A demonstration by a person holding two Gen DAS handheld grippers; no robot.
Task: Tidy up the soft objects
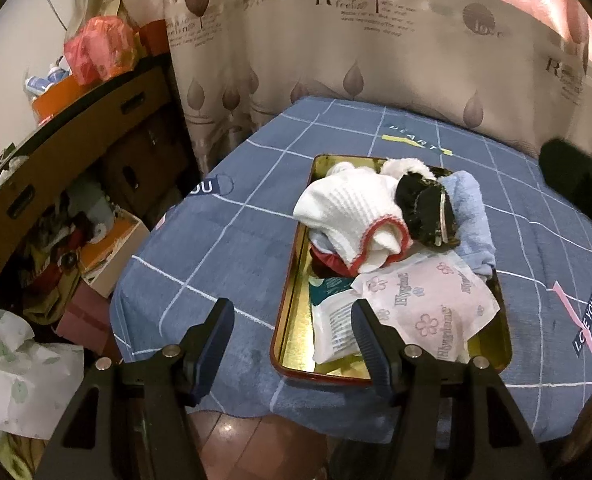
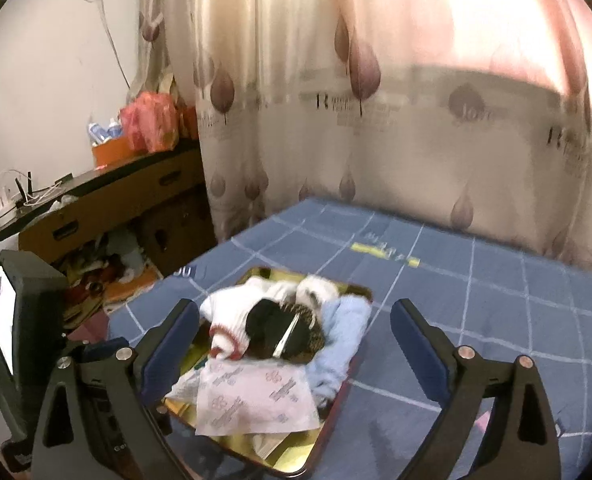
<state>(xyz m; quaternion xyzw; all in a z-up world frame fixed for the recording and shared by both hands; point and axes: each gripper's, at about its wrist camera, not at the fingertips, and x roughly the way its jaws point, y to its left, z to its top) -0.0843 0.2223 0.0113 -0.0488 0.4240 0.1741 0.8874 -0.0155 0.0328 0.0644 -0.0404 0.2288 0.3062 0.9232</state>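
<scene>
Gold tray (image 1: 296,320), red-rimmed, lies flat on the blue checked bedspread (image 1: 224,240), near its front edge. Contents, back to front: white knitted sock with red trim (image 1: 348,208), black cloth item with a pale stripe (image 1: 424,208) touching it on the right, light blue towel (image 1: 472,216) along the tray's right side, and a pink-flowered tissue packet (image 1: 428,312) lying over a white printed packet (image 1: 336,328) at the near end.

Left gripper (image 1: 294,328): fingers apart, holding nothing; right finger tip sits in front of the white packet, left finger over bare bedspread beside the tray.

Right gripper (image 2: 296,332): fingers wide apart, empty, held above the tray with the pile framed between them.

Left wrist view only: a teal-printed item under the packets (image 1: 328,284), a red piece beneath the sock, cardboard boxes and clutter (image 1: 56,248) on the floor left of the bed, and the wooden floor at the bed's foot.

Right wrist view only: the left gripper's body with a lit screen (image 2: 6,320) at far left, a desk (image 2: 96,184) bearing cables and an orange box (image 2: 112,152), and wires hanging on the wall. This view is blurred; packet lettering is unreadable there.

Both views: leaf-print curtain (image 1: 336,60) behind the bed.
</scene>
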